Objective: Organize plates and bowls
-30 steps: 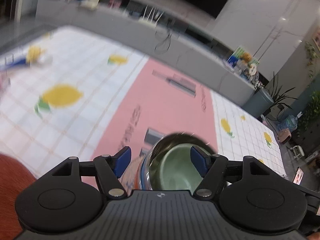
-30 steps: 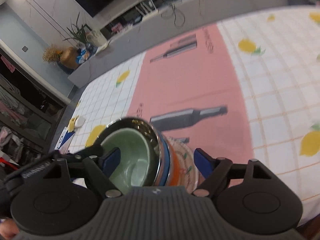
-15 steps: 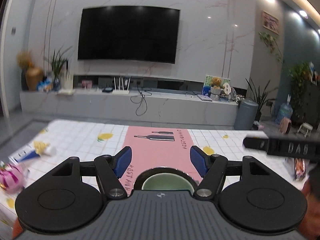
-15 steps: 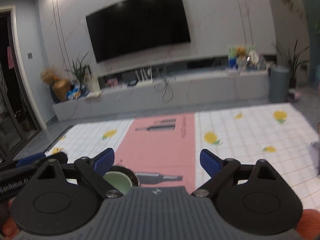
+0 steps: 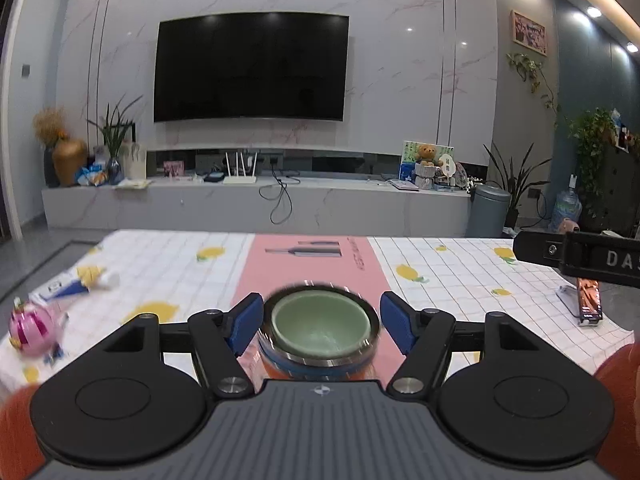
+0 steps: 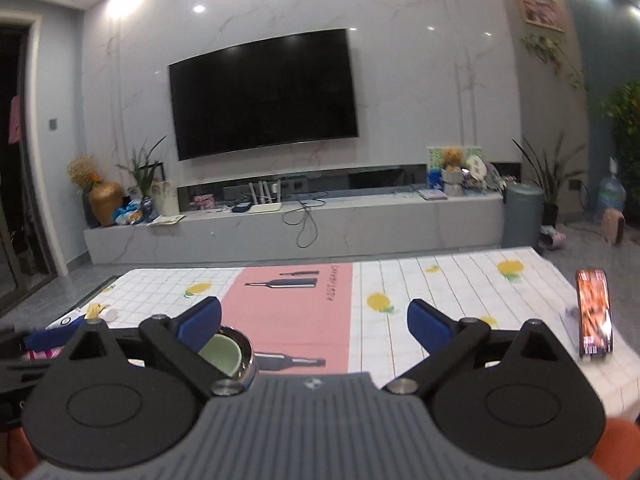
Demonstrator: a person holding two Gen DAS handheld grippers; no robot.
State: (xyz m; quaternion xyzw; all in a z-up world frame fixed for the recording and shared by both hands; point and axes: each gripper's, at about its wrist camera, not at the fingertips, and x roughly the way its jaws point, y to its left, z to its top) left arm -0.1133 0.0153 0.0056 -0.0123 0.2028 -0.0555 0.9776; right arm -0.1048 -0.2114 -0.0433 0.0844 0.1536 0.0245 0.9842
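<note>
A stack of dishes stands on the pink runner (image 5: 308,268): a green bowl (image 5: 320,322) inside a steel bowl (image 5: 370,338), on blue and orange dishes. My left gripper (image 5: 320,328) frames the stack; its jaws are opening slightly and a thin gap shows at each blue pad, so nothing is gripped. My right gripper (image 6: 316,326) is opening wide with nothing between its fingers. In the right wrist view the green bowl (image 6: 222,354) sits behind the right gripper's left finger. The right gripper's black body (image 5: 580,260) reaches in at the right of the left wrist view.
A lemon-print cloth covers the table (image 6: 440,280). A phone on a stand (image 6: 594,316) is at the right edge. A pink toy (image 5: 34,330) and a blue-white packet (image 5: 76,286) lie at the left. Beyond the far edge are floor and a TV cabinet.
Both cameras have swung up from looking down onto the table to a nearly level view. The right jaws have widened, and the stack has slid from between them to their left.
</note>
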